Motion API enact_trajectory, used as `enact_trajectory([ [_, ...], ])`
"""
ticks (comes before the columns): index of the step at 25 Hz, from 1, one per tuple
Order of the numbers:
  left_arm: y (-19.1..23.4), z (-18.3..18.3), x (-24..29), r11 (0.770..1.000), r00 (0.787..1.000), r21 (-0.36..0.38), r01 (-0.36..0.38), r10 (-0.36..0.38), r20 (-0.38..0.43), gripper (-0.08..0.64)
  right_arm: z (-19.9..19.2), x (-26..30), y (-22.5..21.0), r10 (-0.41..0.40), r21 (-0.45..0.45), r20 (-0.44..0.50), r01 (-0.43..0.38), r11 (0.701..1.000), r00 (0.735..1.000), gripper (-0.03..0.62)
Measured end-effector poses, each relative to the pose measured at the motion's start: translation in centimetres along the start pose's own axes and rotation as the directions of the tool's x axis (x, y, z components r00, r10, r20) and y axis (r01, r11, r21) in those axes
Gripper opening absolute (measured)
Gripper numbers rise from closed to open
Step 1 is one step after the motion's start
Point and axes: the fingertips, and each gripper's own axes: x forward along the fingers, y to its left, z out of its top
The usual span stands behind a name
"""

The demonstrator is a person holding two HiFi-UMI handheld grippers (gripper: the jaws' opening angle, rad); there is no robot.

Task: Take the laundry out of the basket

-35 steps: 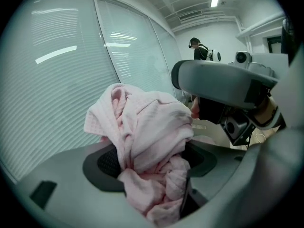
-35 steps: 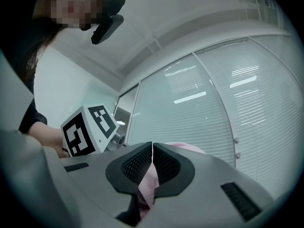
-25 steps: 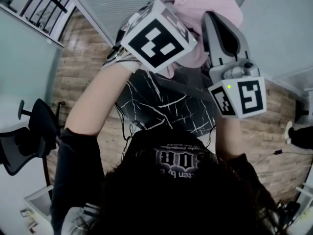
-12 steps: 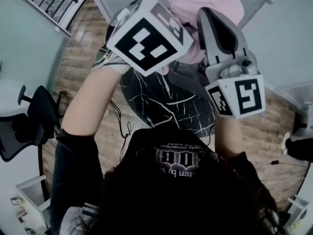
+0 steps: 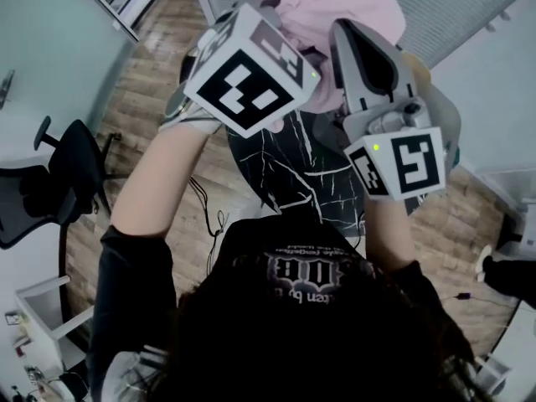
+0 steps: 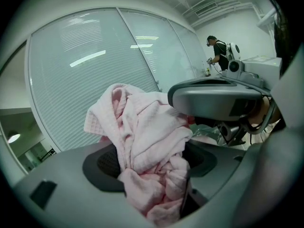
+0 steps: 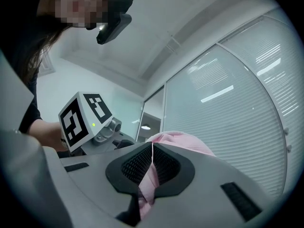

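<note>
A pink waffle-weave cloth (image 5: pixel 339 7) hangs high in front of me, bunched between both grippers. My left gripper (image 6: pixel 153 161) is shut on a thick wad of the pink cloth (image 6: pixel 147 141), which fills its jaws. In the head view its marker cube (image 5: pixel 251 78) hides the tips. My right gripper (image 7: pixel 152 148) is shut on a thin fold of the pink cloth (image 7: pixel 183 141), pinched between its black pads. The two grippers are close together, the right gripper (image 5: pixel 364 57) just right of the left. A pale rounded thing (image 5: pixel 445 128) behind the right gripper is mostly hidden; I cannot tell whether it is the basket.
Below my arms is a round black table with white veins (image 5: pixel 289 170) on a wood floor. A black office chair (image 5: pixel 50 195) stands at the left, a white shelf (image 5: pixel 46 321) at the lower left. Glass walls with blinds are ahead. A person (image 6: pixel 219 51) stands far off.
Both grippers stay raised and shut on the pink cloth. They have drifted slightly left and up in the head view, and the view has swung so the black table sits further right.
</note>
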Motion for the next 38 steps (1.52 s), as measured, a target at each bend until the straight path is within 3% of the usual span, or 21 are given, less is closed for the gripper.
enact_trajectory([
  [6,0.6,-4.9,-1.0,0.999,0.999,-0.047,-0.021,0.018,-0.046,0.337,-1.7,1.4,3.1,0.041,0.012,-0.027,-0.041,0.999,0.999,0.029],
  [15,-0.1,-9.4,-1.9,0.995,0.996,-0.093,-0.037,0.029,-0.080,0.337,-3.8,1.9,5.9,0.072,0.027,-0.063,-0.070,0.997,0.995,0.029],
  [25,-3.5,-13.6,-1.3,0.984,0.995,-0.178,-0.001,-0.016,-0.094,0.337,-6.6,0.9,8.2,0.098,0.041,-0.109,-0.094,0.995,0.989,0.029],
  [30,-4.5,-15.0,-0.8,0.984,0.992,-0.177,-0.010,-0.012,-0.125,0.337,-8.3,0.2,8.5,0.102,0.071,-0.138,-0.093,0.993,0.985,0.029],
  [38,-7.4,-18.2,-0.4,0.975,0.988,-0.218,0.042,-0.073,-0.138,0.337,-10.4,-0.6,9.4,0.095,0.097,-0.163,-0.080,0.992,0.982,0.029],
])
